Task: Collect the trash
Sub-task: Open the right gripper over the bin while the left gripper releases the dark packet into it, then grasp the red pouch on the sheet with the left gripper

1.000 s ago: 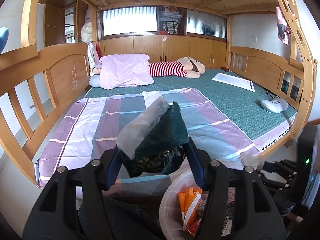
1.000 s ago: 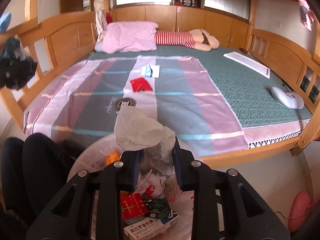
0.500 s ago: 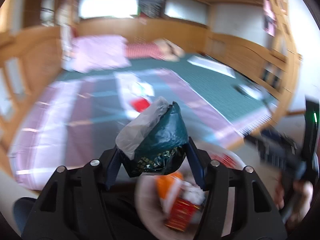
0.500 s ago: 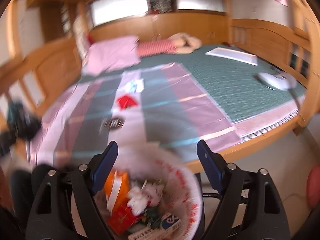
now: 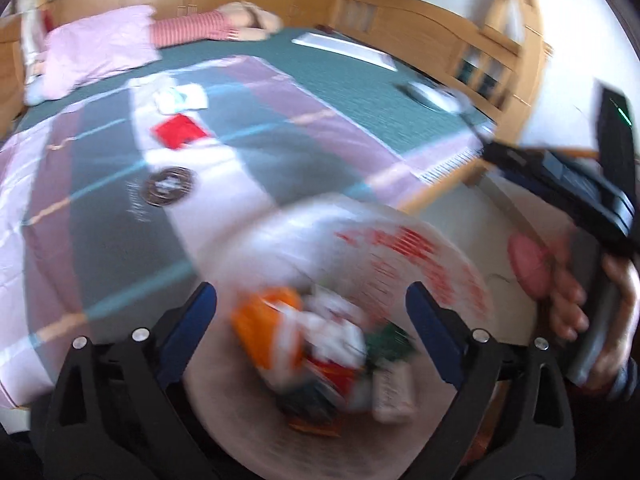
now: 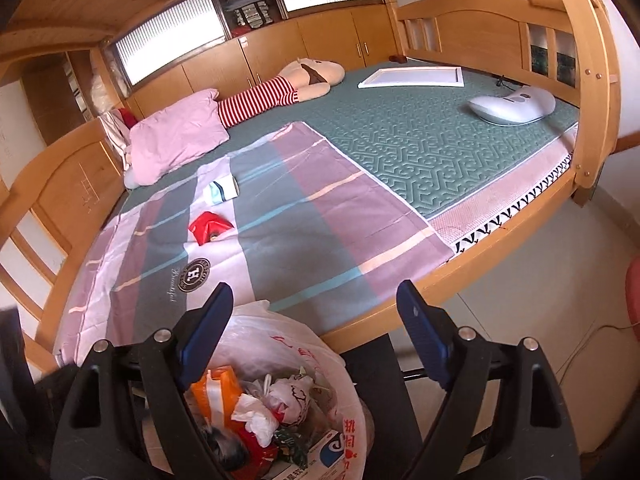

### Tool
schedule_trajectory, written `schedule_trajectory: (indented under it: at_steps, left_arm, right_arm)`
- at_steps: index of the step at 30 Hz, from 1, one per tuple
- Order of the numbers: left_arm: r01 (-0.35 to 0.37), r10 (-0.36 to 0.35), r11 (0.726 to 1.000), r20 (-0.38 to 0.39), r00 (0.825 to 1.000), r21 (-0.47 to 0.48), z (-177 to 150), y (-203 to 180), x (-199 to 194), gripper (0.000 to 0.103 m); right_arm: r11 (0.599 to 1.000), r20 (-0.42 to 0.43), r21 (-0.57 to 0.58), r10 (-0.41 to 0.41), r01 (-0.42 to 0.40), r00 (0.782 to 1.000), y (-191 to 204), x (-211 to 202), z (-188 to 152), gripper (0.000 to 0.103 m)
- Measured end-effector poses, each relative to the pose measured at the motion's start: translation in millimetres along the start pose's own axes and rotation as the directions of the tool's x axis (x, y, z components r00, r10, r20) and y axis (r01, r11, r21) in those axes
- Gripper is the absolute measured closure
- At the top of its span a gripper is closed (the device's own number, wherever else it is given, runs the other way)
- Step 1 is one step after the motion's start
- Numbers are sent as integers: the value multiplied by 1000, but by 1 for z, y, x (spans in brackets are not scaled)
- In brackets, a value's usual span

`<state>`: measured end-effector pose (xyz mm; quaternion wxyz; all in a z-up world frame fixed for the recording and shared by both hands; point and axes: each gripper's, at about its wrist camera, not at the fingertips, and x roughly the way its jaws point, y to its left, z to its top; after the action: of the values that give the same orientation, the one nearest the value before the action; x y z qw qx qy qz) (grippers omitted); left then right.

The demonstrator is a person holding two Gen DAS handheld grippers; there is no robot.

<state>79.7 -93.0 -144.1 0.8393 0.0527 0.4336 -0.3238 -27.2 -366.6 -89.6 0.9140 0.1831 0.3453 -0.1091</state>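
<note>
A white plastic trash bag [image 6: 304,356] with red print stands open below the bed's front edge, full of several wrappers and tissues; it also shows, blurred, in the left wrist view [image 5: 400,248]. My left gripper [image 5: 310,308] is open and empty above the bag. My right gripper [image 6: 314,308] is open and empty above the bag's rim. A red wrapper [image 6: 210,226] and a white-and-blue packet [image 6: 222,192] lie on the striped sheet [image 6: 320,216]; both show in the left wrist view, the wrapper [image 5: 180,130] and the packet [image 5: 182,96].
The wooden bed frame [image 6: 440,276] runs along the front. A pink pillow [image 6: 176,140], a striped plush toy [image 6: 280,90], a white board [image 6: 412,78] and a white device [image 6: 512,106] lie on the green mattress. The right gripper and hand [image 5: 580,280] show at right.
My left gripper has opened and let go of the dark green and white bag into the trash bag. My right gripper opened earlier, dropping the crumpled paper, and has swung right.
</note>
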Motion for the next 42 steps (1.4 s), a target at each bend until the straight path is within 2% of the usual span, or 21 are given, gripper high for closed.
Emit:
schedule_trajectory:
  at_steps: [2,5,9,12,14,17,20,21,22,23,24,26,27,29,31,33,35,36,37,40,42]
  left_arm:
    - [-61,62,994,1,998,-90,16,36,13,8]
    - [-120,124,965,5,992,-232,53,96,43,8]
    - [-102,121,950,46,992,-296,103,139,88,8]
    - [-131,162,928,60,985,-350,139,164,132,8]
    - [-149,180,928,61,982,-341,153,169,156,8]
    - [-186,200,943,24,980,-276,174,172,205,8]
    - [-254,254,947,-27,967,-199,187,181,246,9]
    - [-240,236,952,-40,971,-193,187,184,255,19]
    - [-196,193,960,-38,981,-197,185,188,259,30]
    - [-152,148,965,-32,988,-213,182,192,259,46]
    - [-103,103,965,-12,995,-243,178,198,256,49]
    - [-88,88,963,-10,996,-254,173,204,248,63]
    - [-84,82,960,-18,996,-268,171,207,242,65]
    - [-110,111,941,-17,994,-319,163,212,221,66]
    - [-138,150,906,-2,989,-401,150,220,187,66]
    - [-190,221,867,14,975,-461,131,221,147,66]
    - [-236,297,838,50,953,-492,105,218,111,65]
    - [-271,348,820,62,936,-505,86,216,96,65]
    - [-306,385,798,48,922,-519,68,215,86,65]
    - [-302,382,763,23,924,-571,36,220,75,65]
    - [-310,396,743,17,918,-592,27,222,71,65]
  right_arm:
    - [1000,-8,-9,-19,19,1000,-2,6,1,21]
    - [999,-28,-13,-50,49,998,-8,18,4,21]
    - [994,-57,-12,-108,107,993,-18,31,6,21]
    - [987,-79,-19,-160,159,984,-26,39,7,21]
    - [979,-95,-25,-203,201,975,-33,45,6,21]
    - [969,-125,-31,-248,246,961,-39,52,5,21]
    - [961,-135,-35,-276,274,952,-41,59,8,21]
    - [960,-136,-39,-278,276,951,-39,62,11,21]
    - [961,-139,-46,-276,272,951,-36,68,15,21]
    - [963,-140,-56,-268,263,953,-31,74,20,21]
    - [966,-137,-64,-258,251,956,-26,80,25,21]
    - [974,-119,-87,-217,207,969,-8,94,39,21]
    - [979,-110,-101,-189,178,976,1,102,46,21]
    - [987,-105,-129,-109,96,988,24,123,61,21]
    - [988,-125,-151,-29,10,992,46,150,74,21]
    - [979,-141,-186,55,-81,988,74,181,87,21]
    - [962,-174,-206,146,-181,974,105,217,102,21]
    - [954,-190,-210,175,-214,966,119,234,108,21]
    - [948,-198,-217,192,-234,961,134,252,115,21]
    - [928,-188,-273,208,-254,960,183,309,136,12]
    - [933,-185,-282,178,-225,967,203,341,148,9]
